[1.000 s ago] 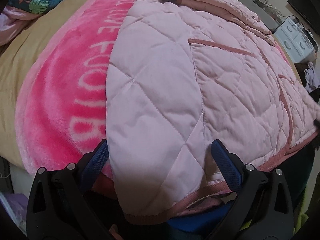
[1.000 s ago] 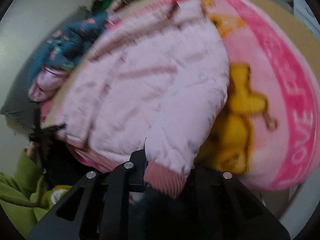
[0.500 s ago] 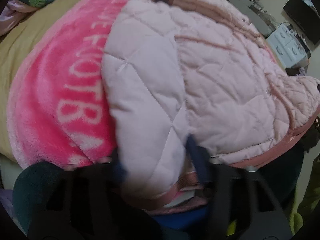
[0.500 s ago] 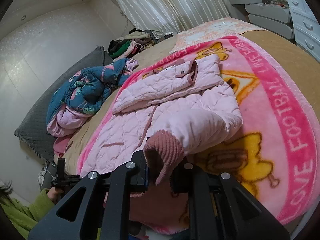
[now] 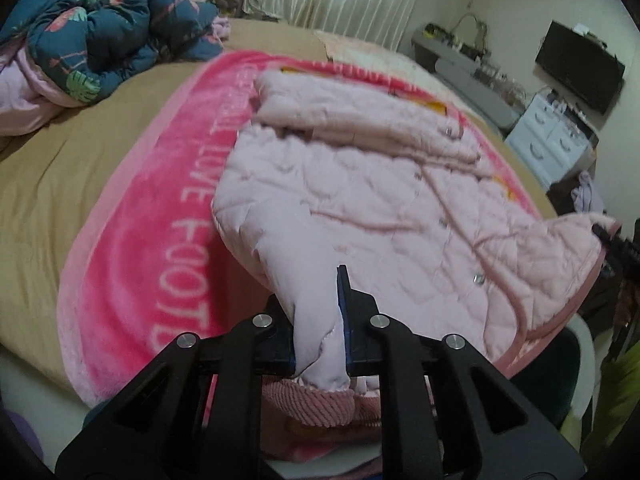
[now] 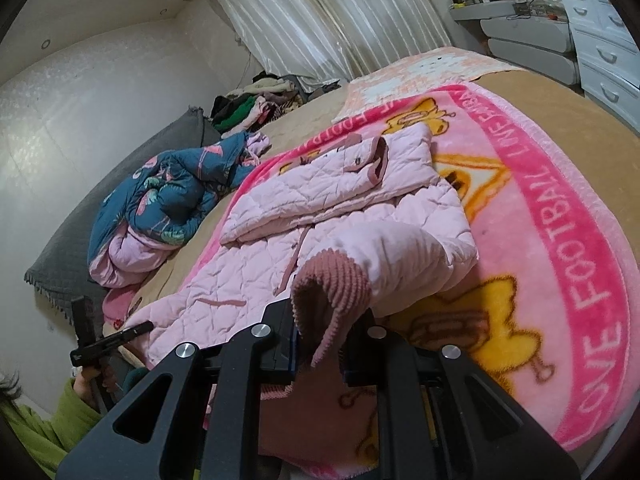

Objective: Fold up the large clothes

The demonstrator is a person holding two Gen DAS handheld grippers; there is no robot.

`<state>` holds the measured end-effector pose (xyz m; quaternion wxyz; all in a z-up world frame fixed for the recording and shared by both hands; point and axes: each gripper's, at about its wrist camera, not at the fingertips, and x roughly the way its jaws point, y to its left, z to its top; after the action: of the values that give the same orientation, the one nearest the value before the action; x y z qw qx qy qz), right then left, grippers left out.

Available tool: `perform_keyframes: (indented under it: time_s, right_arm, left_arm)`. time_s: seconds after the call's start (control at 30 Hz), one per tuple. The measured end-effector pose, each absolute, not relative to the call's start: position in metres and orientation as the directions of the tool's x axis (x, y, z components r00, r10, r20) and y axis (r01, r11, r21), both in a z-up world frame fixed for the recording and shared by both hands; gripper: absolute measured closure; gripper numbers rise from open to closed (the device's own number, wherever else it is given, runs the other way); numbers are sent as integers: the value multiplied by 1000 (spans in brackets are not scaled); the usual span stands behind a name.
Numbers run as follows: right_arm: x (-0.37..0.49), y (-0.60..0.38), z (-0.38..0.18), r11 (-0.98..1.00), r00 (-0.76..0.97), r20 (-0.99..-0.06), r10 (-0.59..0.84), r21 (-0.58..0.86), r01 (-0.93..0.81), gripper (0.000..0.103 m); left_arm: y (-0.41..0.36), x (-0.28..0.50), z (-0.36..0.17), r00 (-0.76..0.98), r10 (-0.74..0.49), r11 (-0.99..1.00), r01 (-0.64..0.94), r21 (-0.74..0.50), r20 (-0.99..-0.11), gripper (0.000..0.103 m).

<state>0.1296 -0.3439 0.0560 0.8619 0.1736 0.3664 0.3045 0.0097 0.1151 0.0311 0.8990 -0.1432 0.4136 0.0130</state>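
A tan bed point(image 6: 568, 108) carries a bright pink blanket point(image 6: 580, 264), and on that blanket lies the quilted pale pink jacket point(image 6: 344, 204), its top part folded over itself. The left gripper point(image 5: 320, 336) is clamped on a quilted sleeve point(image 5: 304, 280) just above the ribbed cuff. The right gripper point(image 6: 320, 344) pinches the other sleeve's dusty-pink ribbed cuff point(image 6: 332, 280), lifted off the blanket.

Soft indoor light, fisheye-warped edges

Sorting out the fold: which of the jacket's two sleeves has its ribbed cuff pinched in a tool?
The sleeve in the right tool: its dusty-pink ribbed cuff sits between the pads. The left tool pinches quilted fabric above its cuff.
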Motion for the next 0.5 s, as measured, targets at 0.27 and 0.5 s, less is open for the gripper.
perform_keyframes:
  time_s: [0.27,0.5]
  right_arm:
    - [135,-351,60,752,575,-500,648,542,-375,90]
    - [147,-357,72,747,591,-481,648,555,-367,90]
  left_arm:
    - [116,24,54,721,-76,954,-148,-260,-689,95]
    - [124,39,75,760,-71,949,-147,-278,-646,95]
